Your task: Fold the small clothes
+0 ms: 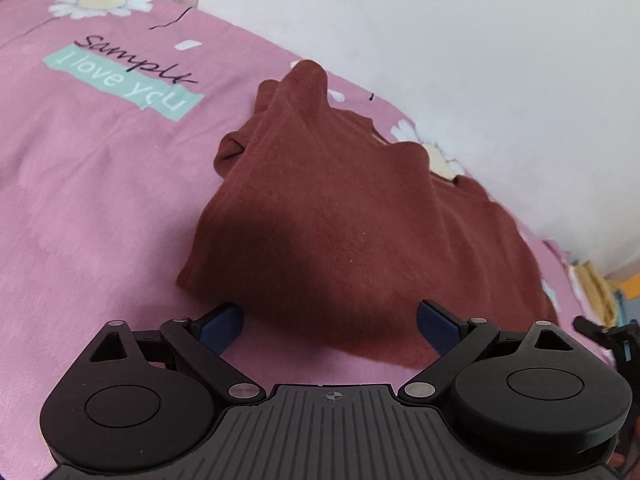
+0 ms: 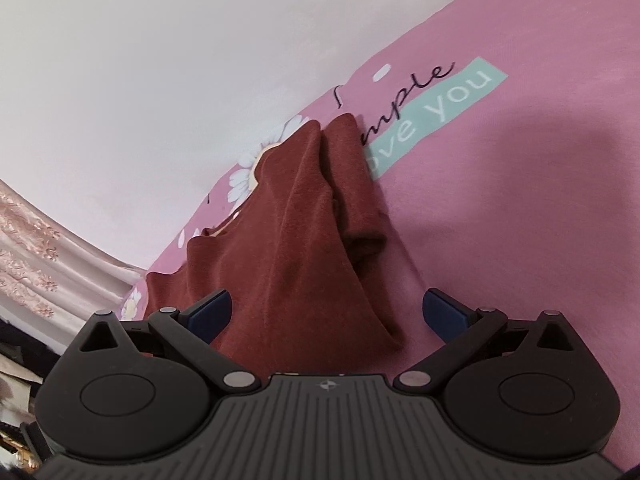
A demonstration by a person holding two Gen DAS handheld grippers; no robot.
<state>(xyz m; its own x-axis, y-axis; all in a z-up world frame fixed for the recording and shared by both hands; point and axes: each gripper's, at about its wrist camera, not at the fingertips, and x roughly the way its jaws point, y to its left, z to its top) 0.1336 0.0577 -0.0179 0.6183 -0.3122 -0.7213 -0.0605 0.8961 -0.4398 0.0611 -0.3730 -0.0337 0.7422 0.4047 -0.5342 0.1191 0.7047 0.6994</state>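
Note:
A dark red small garment (image 1: 340,216) lies partly folded on a pink printed bedsheet (image 1: 100,200). It also shows in the right wrist view (image 2: 304,240), with a folded part running away from the camera. My left gripper (image 1: 330,326) is open, its blue-padded fingers either side of the garment's near edge, holding nothing. My right gripper (image 2: 326,314) is open too, fingers spread over the garment's near corner. The right gripper's tip (image 1: 600,332) shows at the right edge of the left wrist view.
The bedsheet (image 2: 520,220) carries daisy prints and a teal "I love you" label (image 1: 124,80). A white wall (image 1: 460,60) runs along the bed's far side. A patterned curtain (image 2: 36,256) hangs at left in the right wrist view.

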